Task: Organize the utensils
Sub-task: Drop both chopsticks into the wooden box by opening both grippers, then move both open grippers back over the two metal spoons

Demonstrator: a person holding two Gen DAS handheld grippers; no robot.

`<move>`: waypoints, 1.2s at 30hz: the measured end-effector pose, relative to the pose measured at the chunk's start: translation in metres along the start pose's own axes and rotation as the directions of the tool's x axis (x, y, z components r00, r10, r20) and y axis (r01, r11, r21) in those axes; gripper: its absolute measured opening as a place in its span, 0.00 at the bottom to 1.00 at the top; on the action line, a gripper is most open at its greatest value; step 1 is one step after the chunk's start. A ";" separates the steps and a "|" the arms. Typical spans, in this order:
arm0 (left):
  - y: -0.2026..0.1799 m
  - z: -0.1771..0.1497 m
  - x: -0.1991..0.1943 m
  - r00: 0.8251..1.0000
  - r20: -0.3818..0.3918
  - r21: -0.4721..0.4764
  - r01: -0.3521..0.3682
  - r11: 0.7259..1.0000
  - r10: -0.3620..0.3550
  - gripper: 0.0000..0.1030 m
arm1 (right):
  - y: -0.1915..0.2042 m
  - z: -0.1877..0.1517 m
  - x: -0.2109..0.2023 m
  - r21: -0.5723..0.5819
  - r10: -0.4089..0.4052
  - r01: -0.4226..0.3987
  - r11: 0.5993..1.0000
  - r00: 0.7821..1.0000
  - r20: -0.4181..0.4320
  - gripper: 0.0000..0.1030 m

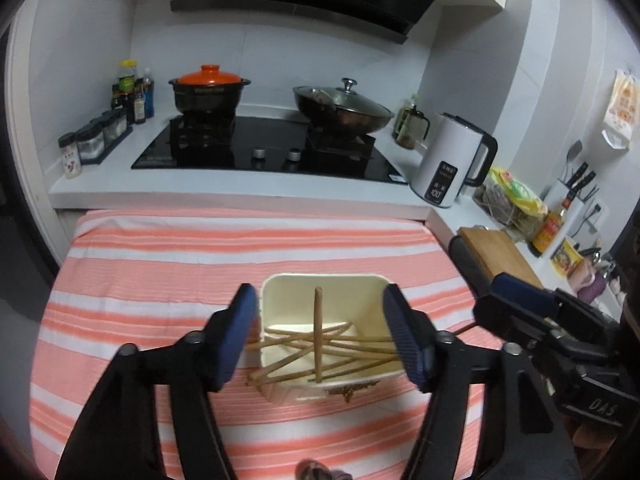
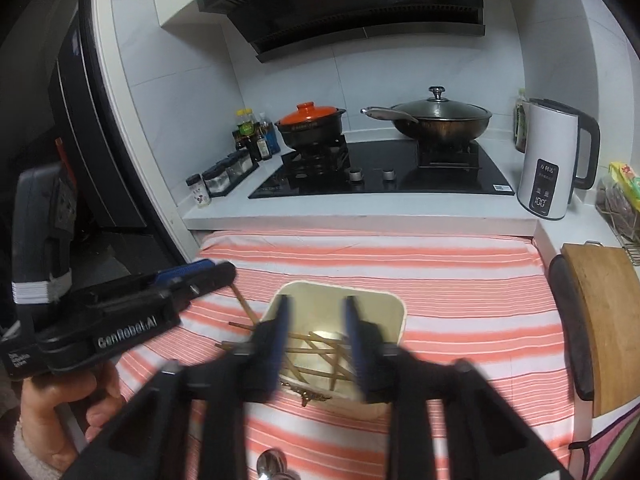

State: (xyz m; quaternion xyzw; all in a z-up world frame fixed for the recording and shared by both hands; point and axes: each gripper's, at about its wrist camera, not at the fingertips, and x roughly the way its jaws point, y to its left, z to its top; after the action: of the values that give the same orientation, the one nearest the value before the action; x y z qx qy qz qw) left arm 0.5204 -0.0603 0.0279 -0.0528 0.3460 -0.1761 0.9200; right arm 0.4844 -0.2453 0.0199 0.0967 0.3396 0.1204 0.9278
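Note:
A cream square holder (image 1: 280, 292) stands on the striped cloth and holds several wooden chopsticks (image 1: 318, 332); some stick out over its left and near rims. My left gripper (image 1: 320, 332) is open, its blue pads either side of the holder, nothing held. In the right wrist view the same holder (image 2: 384, 300) with chopsticks (image 2: 312, 346) sits ahead. My right gripper (image 2: 316, 340) is open and empty just above the holder's near rim. The left gripper body (image 2: 120, 312) shows at the left. A metal spoon bowl (image 2: 272, 462) lies at the bottom edge.
The pink-striped cloth (image 1: 160, 264) covers the table. Behind it are the stove (image 1: 264, 144) with an orange-lidded pot (image 1: 210, 88) and a wok (image 1: 344, 108), a white kettle (image 1: 452, 160), spice jars (image 1: 92, 140), and a cutting board (image 2: 604, 320) at the right.

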 end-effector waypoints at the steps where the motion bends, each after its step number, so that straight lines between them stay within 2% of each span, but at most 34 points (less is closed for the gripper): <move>1: 0.001 -0.005 -0.004 1.000 -0.003 0.010 -0.005 1.000 0.005 0.75 | 0.000 -0.002 -0.006 -0.003 0.000 0.000 1.000 1.000 0.020 0.57; 4: 0.009 -0.032 -0.015 0.999 -0.041 0.028 -0.019 0.999 0.020 0.83 | -0.001 -0.015 -0.023 -0.022 -0.021 0.022 1.000 0.999 0.040 0.58; 7: 0.022 -0.085 -0.023 0.994 -0.105 0.040 -0.039 0.998 0.043 0.90 | -0.010 -0.046 -0.038 -0.037 -0.060 0.061 0.997 0.998 0.030 0.59; 10: 0.042 -0.165 -0.026 0.975 -0.218 0.003 -0.051 0.999 0.051 0.91 | -0.024 -0.108 -0.046 -0.062 -0.128 0.127 0.990 0.992 -0.021 0.63; 12: 0.051 -0.220 -0.034 0.957 -0.280 -0.028 -0.082 0.996 0.071 0.90 | -0.034 -0.160 -0.047 -0.078 -0.172 0.165 0.983 0.980 -0.095 0.63; 14: 0.053 -0.261 -0.046 0.948 -0.308 -0.055 -0.101 0.993 0.079 0.90 | -0.040 -0.212 -0.050 -0.099 -0.226 0.212 0.972 0.960 -0.164 0.63; 16: 0.049 -0.283 -0.057 0.949 -0.309 -0.074 -0.095 0.993 0.068 0.90 | -0.038 -0.249 -0.053 -0.110 -0.247 0.227 0.968 0.943 -0.223 0.63; 19: 0.043 -0.289 -0.070 0.959 -0.277 -0.057 -0.083 0.995 0.064 0.90 | -0.028 -0.267 -0.056 -0.064 -0.181 0.170 0.983 0.947 -0.266 0.63; 26: 0.046 -0.282 -0.085 0.971 -0.222 -0.077 -0.113 0.991 0.094 0.90 | 0.027 -0.253 -0.024 -0.109 -0.075 0.044 0.993 0.953 -0.295 0.63; 30: 0.050 -0.289 -0.087 0.968 -0.226 -0.081 -0.130 0.988 0.108 0.90 | 0.050 -0.253 0.004 -0.126 -0.064 0.023 0.992 0.940 -0.335 0.62; 32: 0.051 -0.292 -0.088 0.968 -0.228 -0.084 -0.130 0.988 0.108 0.90 | 0.057 -0.253 0.019 -0.136 -0.070 0.023 0.990 0.933 -0.353 0.57; 36: 0.052 -0.293 -0.090 0.967 -0.227 -0.079 -0.134 0.988 0.113 0.90 | 0.062 -0.258 0.041 -0.168 -0.121 0.059 0.984 0.915 -0.386 0.52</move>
State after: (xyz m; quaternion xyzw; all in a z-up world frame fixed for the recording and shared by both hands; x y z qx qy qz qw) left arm 0.2802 0.0277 -0.1495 -0.0543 0.4569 -0.1067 0.8814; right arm 0.3360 -0.1488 -0.1823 -0.0164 0.5134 0.1200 0.8495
